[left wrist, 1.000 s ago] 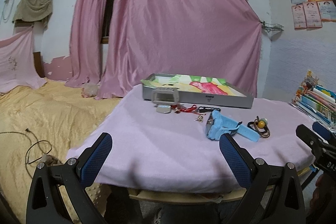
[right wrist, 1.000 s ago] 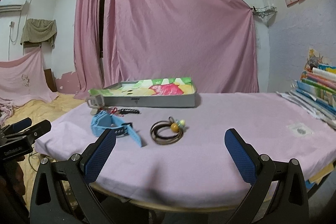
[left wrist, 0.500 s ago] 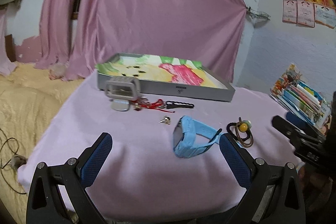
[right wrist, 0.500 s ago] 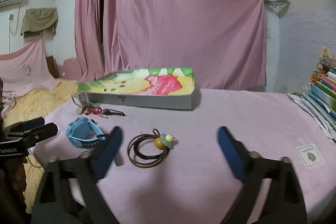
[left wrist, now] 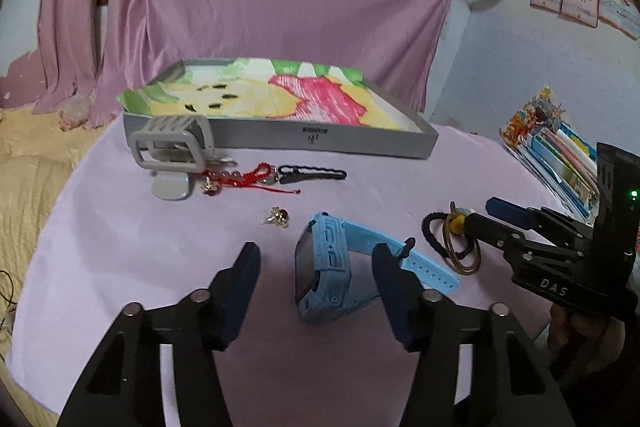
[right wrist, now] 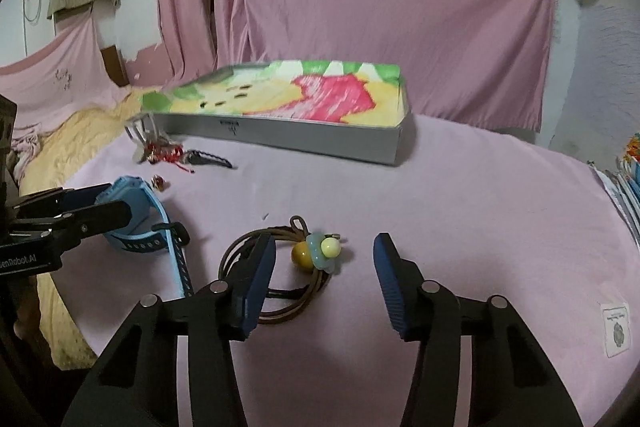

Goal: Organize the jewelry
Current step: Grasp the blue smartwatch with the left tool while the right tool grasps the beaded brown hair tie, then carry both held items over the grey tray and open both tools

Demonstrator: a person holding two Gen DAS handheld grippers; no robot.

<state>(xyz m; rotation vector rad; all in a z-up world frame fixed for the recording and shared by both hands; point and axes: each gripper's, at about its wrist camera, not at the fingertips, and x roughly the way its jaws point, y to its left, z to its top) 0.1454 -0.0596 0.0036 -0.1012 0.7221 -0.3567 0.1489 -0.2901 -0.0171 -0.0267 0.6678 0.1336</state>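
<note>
Leftmost, near the table's [left wrist: 120,247] far edge, a grey clip [left wrist: 170,147] sits against the tray [left wrist: 320,141]. Next, the left gripper [left wrist: 316,263] gapes wide around the blue watch [left wrist: 324,263], gripping nothing. Rightward, the right gripper [right wrist: 324,271] straddles the hair tie [right wrist: 316,255], equally wide, empty.

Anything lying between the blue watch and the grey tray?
In the left wrist view, between the blue plastic watch and the shallow grey tray lie a small gold earring, a red beaded charm and a black clip on pink cloth.
</note>
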